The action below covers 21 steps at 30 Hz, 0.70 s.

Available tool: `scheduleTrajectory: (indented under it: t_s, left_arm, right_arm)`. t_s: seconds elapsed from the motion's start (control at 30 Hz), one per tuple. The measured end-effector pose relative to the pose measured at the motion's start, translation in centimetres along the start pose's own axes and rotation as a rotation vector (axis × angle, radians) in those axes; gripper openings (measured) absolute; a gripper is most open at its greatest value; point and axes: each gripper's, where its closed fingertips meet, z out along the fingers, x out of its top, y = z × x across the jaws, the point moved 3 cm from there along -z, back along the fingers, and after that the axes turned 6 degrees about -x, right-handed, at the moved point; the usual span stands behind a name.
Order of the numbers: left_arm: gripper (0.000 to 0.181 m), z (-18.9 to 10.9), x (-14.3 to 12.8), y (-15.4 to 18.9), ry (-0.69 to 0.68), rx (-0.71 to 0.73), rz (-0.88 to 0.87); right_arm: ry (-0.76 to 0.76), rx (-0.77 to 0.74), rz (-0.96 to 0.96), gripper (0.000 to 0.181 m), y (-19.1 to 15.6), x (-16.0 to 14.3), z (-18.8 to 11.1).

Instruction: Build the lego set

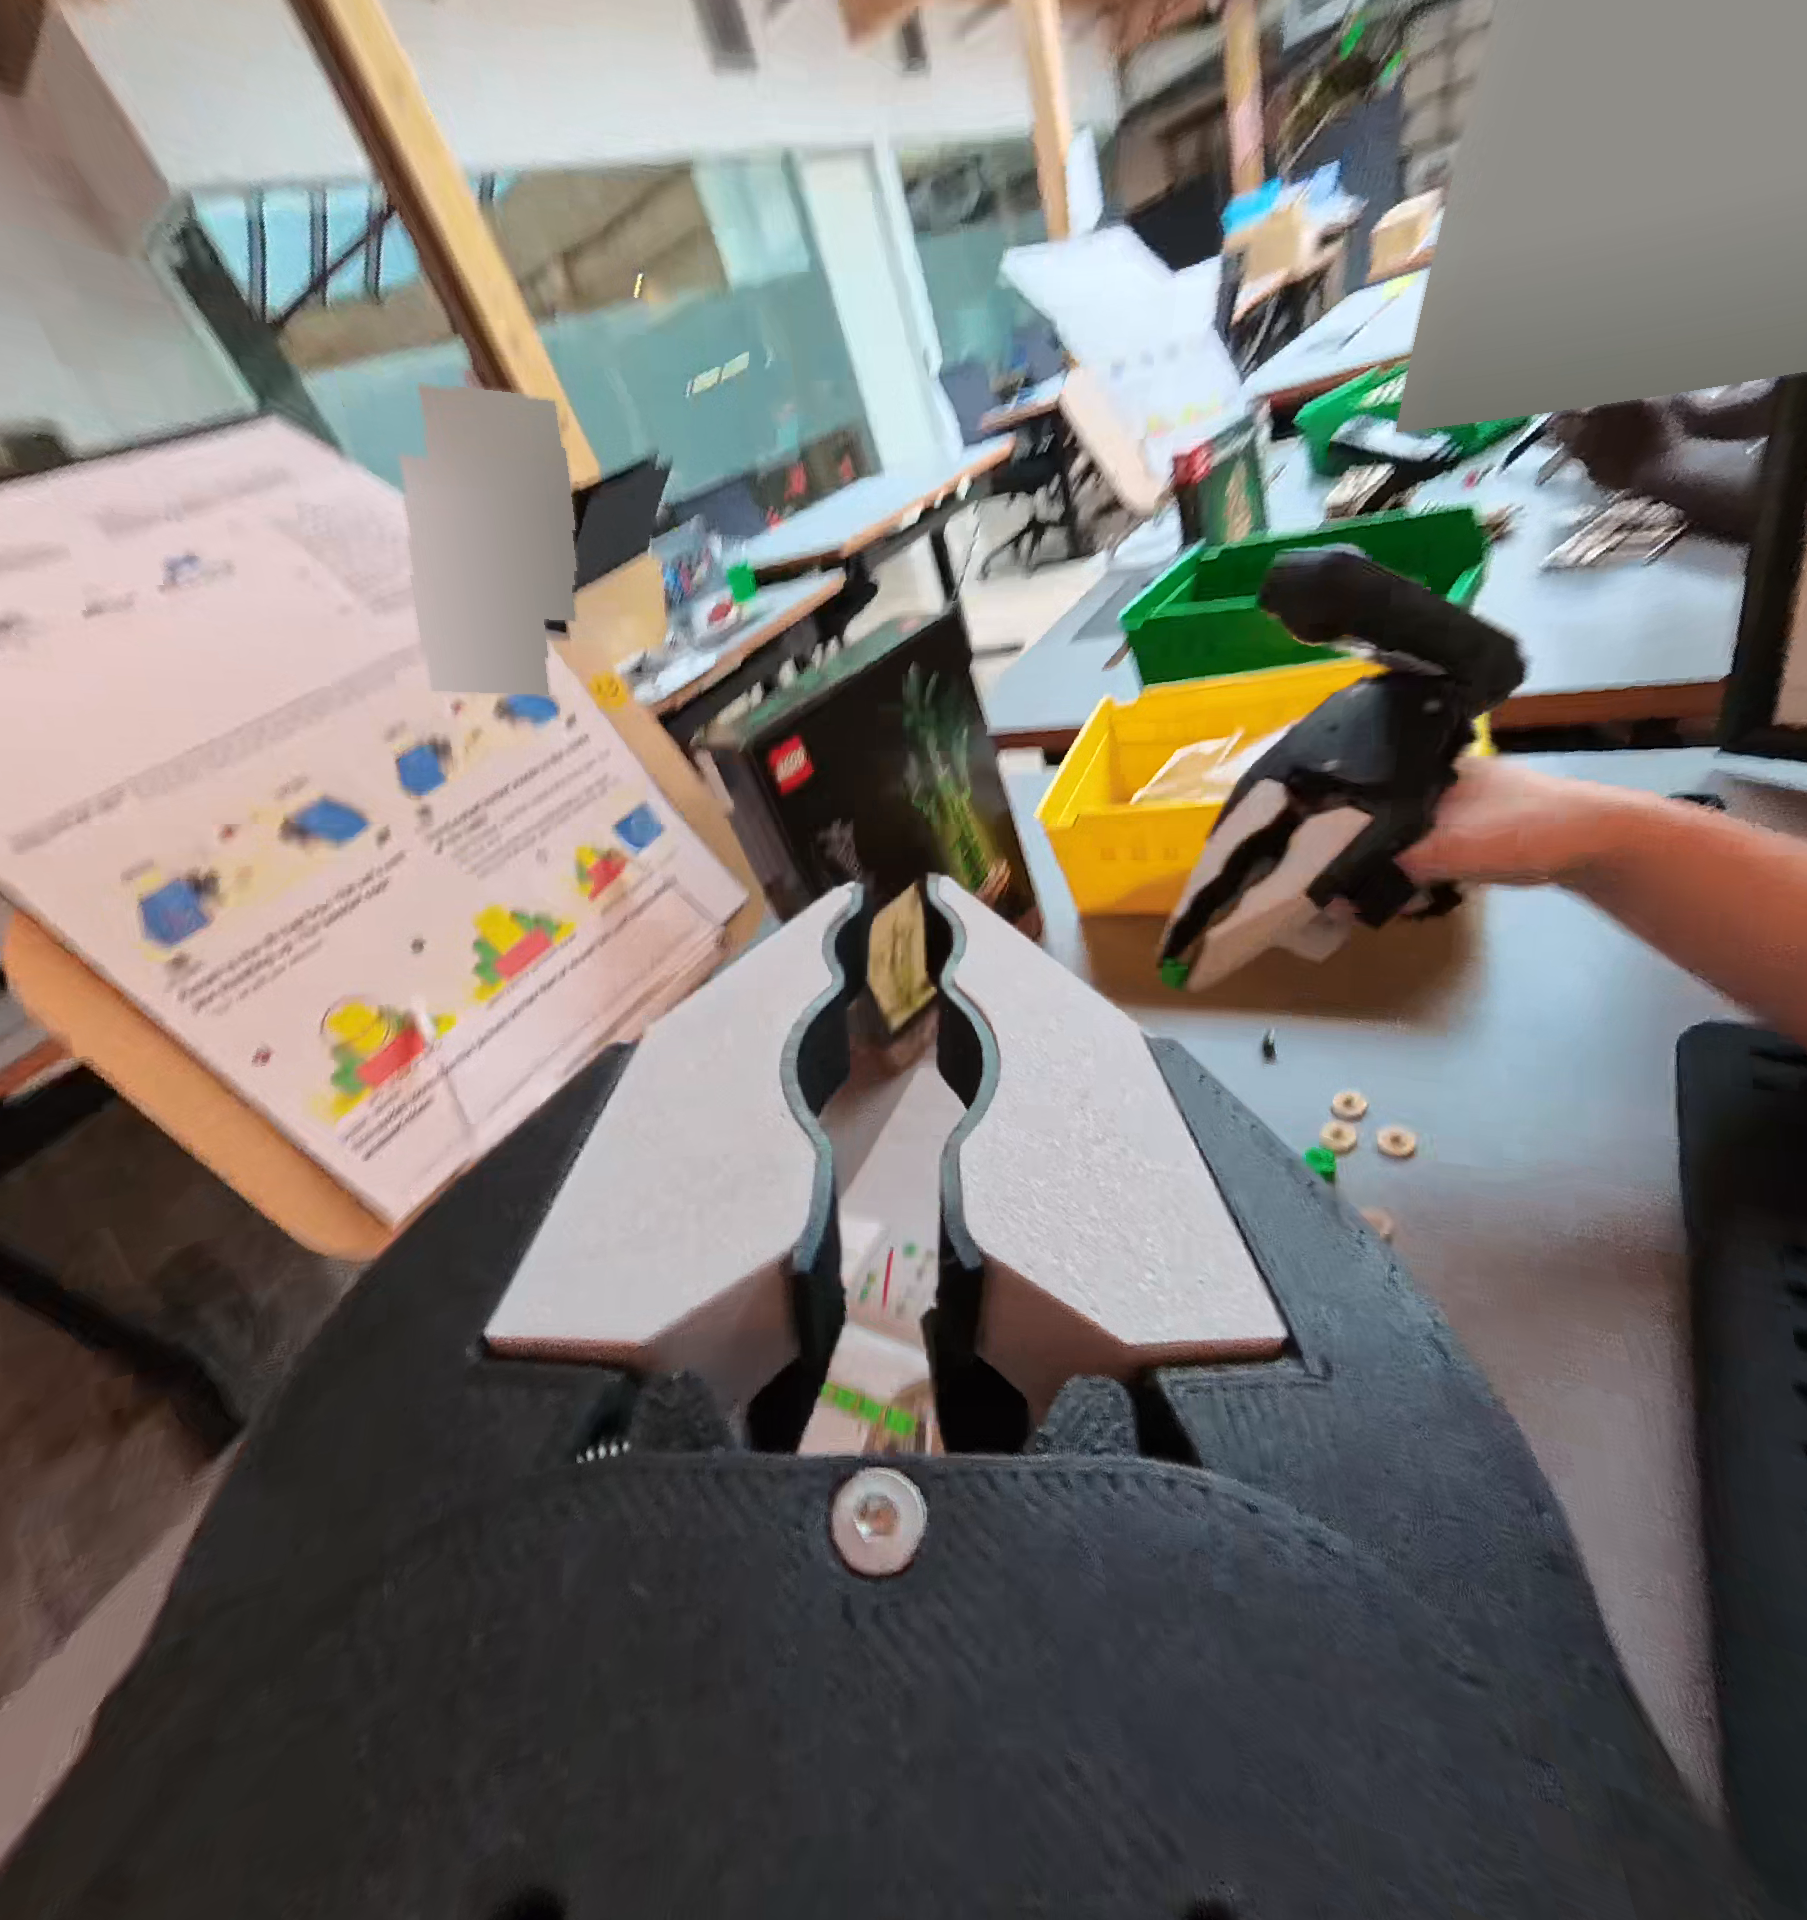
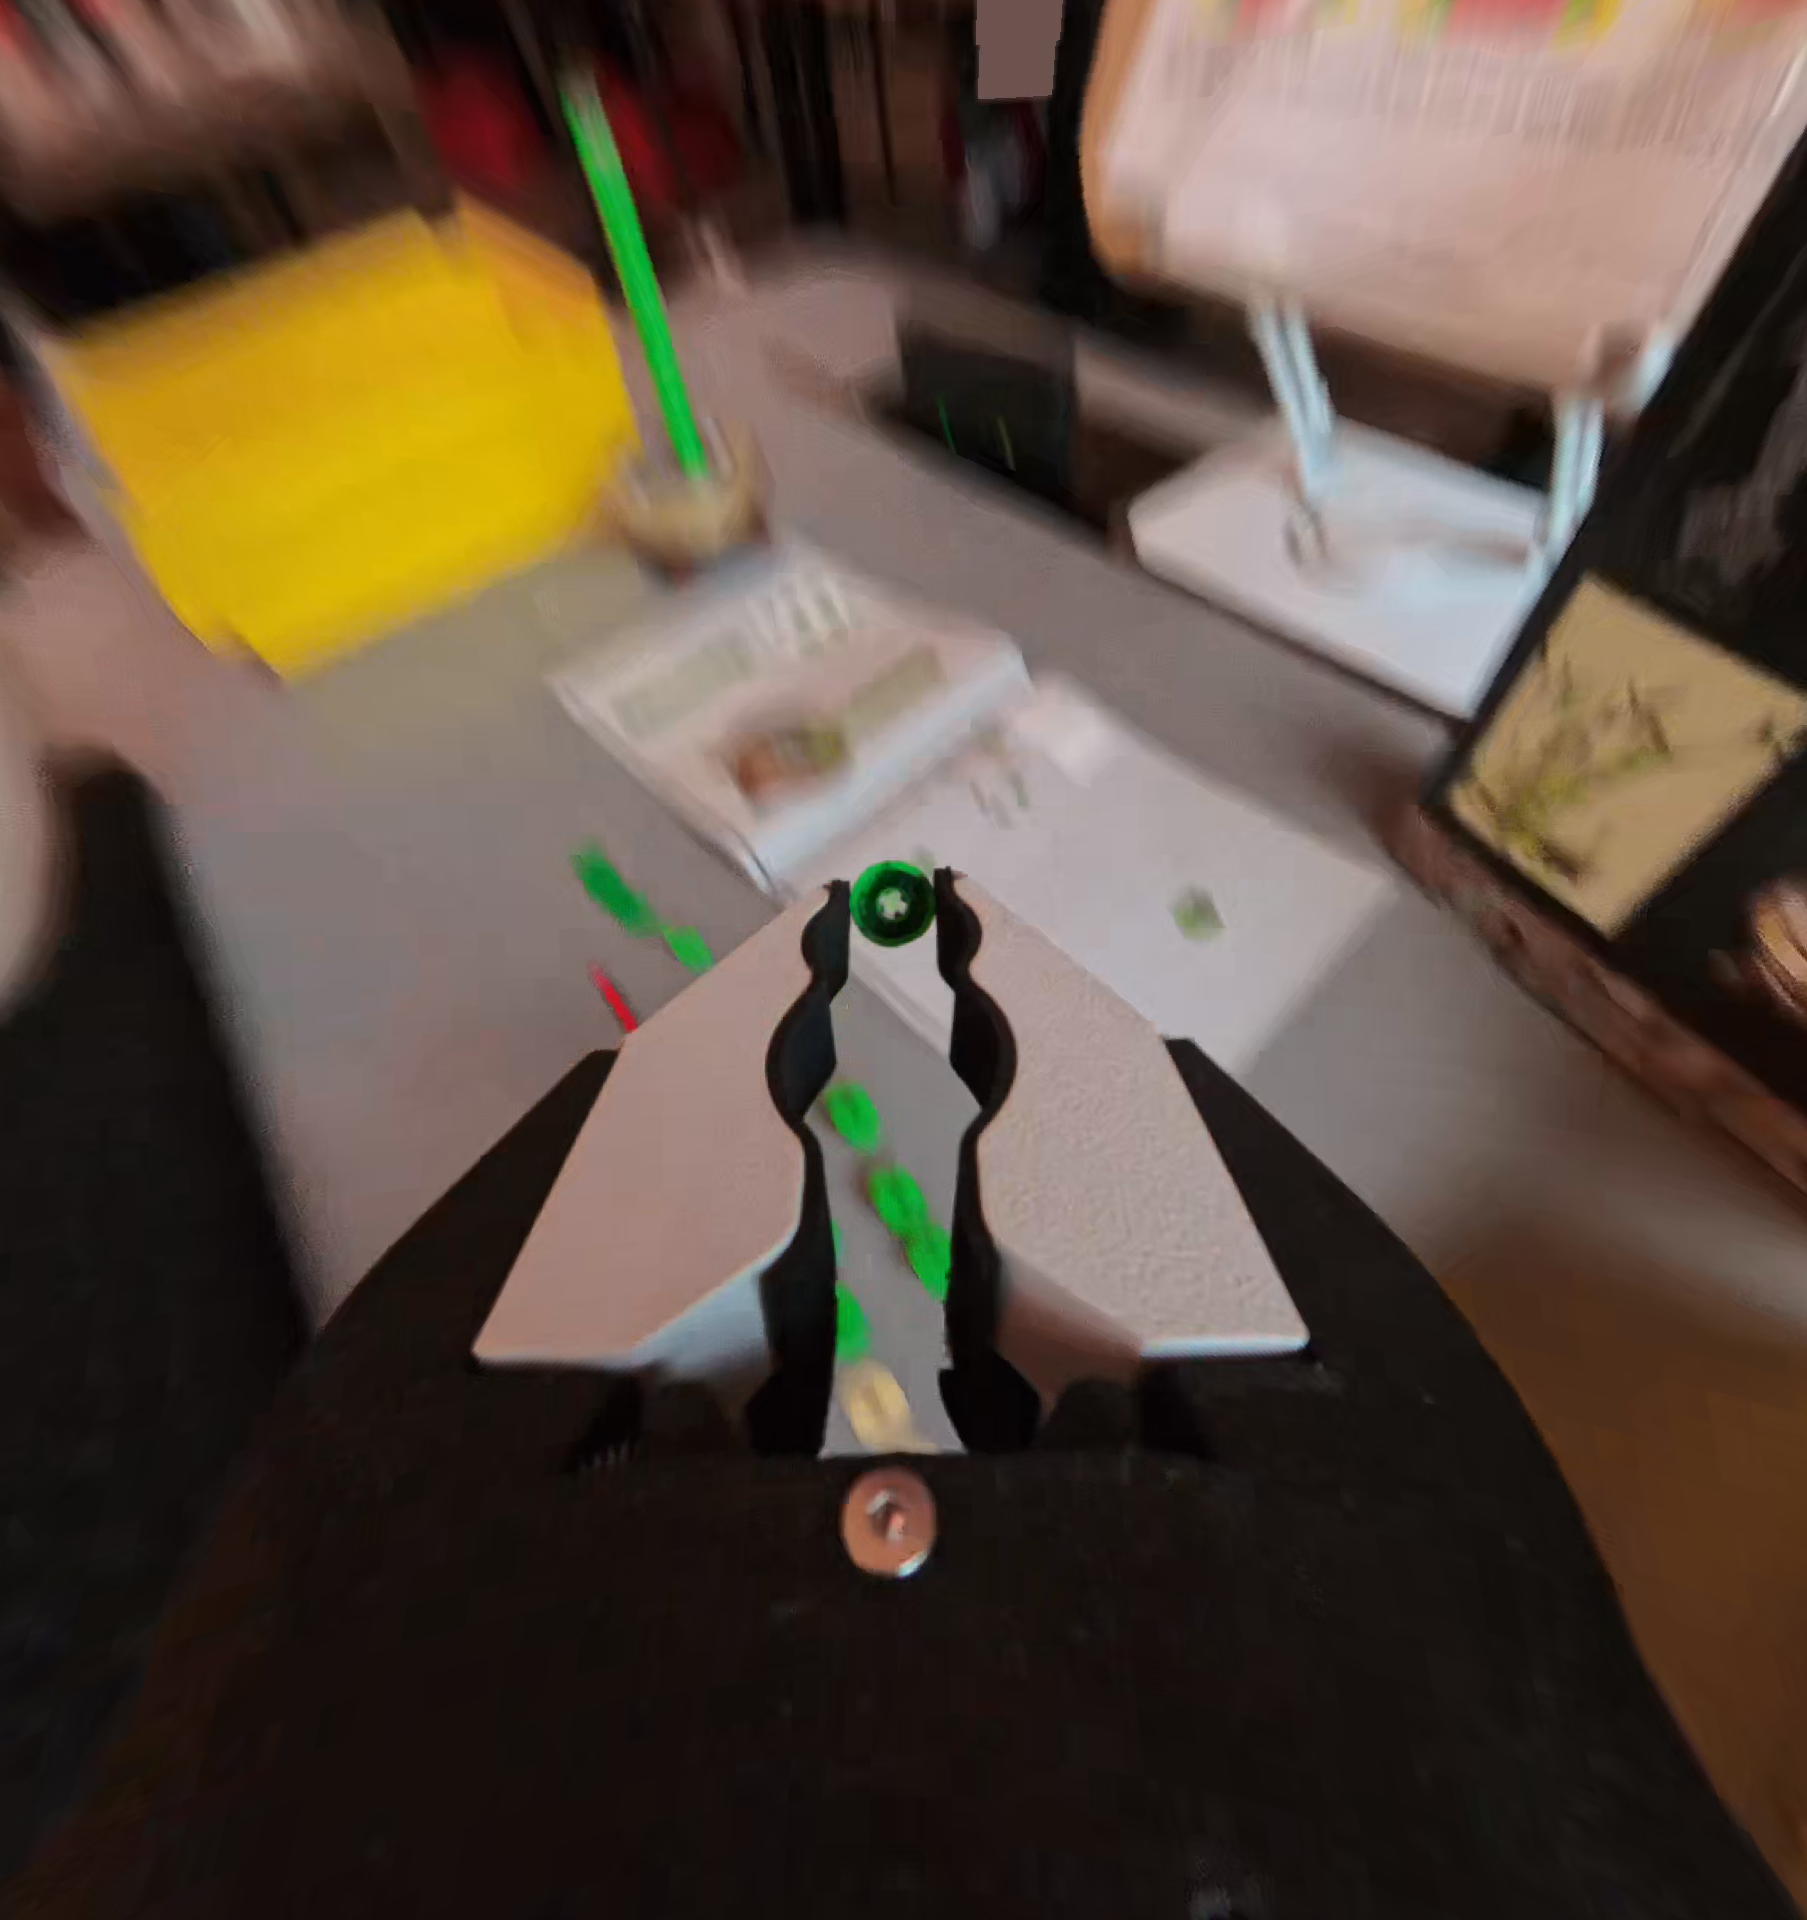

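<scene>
— While you hold your left gripper (image 1: 894, 914) up, what's in it?
— Nothing; its jaws stand slightly parted, the lego box (image 1: 878, 769) just beyond.
— And your right gripper (image 2: 891, 902)?
— It's clenched on a round green lego piece (image 2: 891, 904) at the fingertips, more green pieces (image 2: 629, 904) below on the table (image 2: 442, 831).

- Left tool (image 1: 894, 914): rough black printed body, two pale wedge-shaped fingers (image 1: 691, 1153) edged with wavy black pads.
- One silver screw (image 1: 877, 1521) at its six o'clock.
- Right tool (image 2: 891, 904): same black shell, same pale wedges, its own silver screw (image 2: 886, 1524).
- Bare forearm (image 1: 1699, 883) at three o'clock, no sleeve.
</scene>
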Motion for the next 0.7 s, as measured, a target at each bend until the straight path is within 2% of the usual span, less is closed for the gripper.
scheduleTrajectory:
  t_s: [0.07,0.1,0.2,0.27,0.33,0.4,0.5,0.53,0.63,0.7]
  left_arm:
    - [0.015,0.4,0.9,1.0,0.123,-0.074,0.014]
    - [0.019,0.5,1.2,1.4,0.184,-0.113,0.008]
    - [0.030,1.3,0.2,2.3,0.274,-0.213,-0.058]
    - [0.042,1.7,-2.0,3.0,0.292,-0.275,-0.122]
    - [0.053,2.2,-4.9,4.0,0.276,-0.275,-0.158]
    - [0.053,2.5,-7.3,5.6,0.275,-0.234,-0.087]
    - [0.032,2.8,-9.0,7.3,0.322,-0.108,0.073]
    - [0.028,3.1,-9.3,7.9,0.321,-0.105,0.097]
    - [0.029,4.2,-9.7,8.9,0.298,-0.105,0.113]
    - [0.023,4.2,-9.4,9.5,0.342,-0.136,0.092]
  right_arm:
    - [0.271,0.158,0.198,0.015,-1.5,4.5,-1.0]
    - [0.360,0.247,0.306,0.015,-2.1,6.0,-1.3]
    - [0.492,0.543,0.586,0.015,-4.3,7.9,-0.5]
    - [0.439,0.776,0.705,0.015,-7.2,7.3,1.0]
    - [0.407,0.974,0.884,0.015,-9.2,6.5,2.2]
    - [0.377,1.139,1.058,0.015,-10.0,5.8,2.9]
    - [0.289,1.233,1.142,0.015,-11.2,4.4,4.3]
    - [0.275,1.267,1.157,0.015,-11.7,4.2,4.4]
    - [0.231,1.393,1.165,0.015,-13.4,4.4,4.0]
    - [0.203,1.415,1.153,0.015,-14.5,4.2,4.1]
